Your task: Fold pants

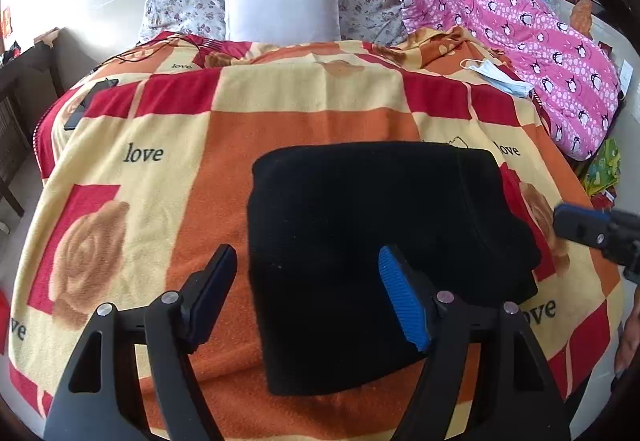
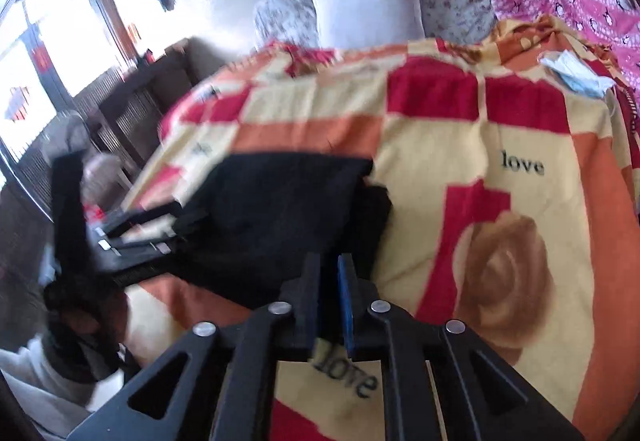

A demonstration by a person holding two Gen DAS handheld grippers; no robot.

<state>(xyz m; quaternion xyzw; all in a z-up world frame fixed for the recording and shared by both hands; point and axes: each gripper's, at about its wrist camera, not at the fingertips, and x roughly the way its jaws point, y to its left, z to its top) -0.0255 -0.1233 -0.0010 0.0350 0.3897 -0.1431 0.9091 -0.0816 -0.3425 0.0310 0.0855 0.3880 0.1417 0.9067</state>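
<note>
Pants (image 1: 372, 261) folded; blanket (image 1: 168, 169) bare L (both hand-held grippers free).

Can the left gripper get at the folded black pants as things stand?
Probably yes: the left gripper is open right over the near edge of the black pants, which lie flat on the blanket with nothing between.

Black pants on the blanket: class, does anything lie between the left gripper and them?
Nothing visible does. The left gripper hangs open directly over the folded black pants; the face mask lies far behind on the blanket.
</note>
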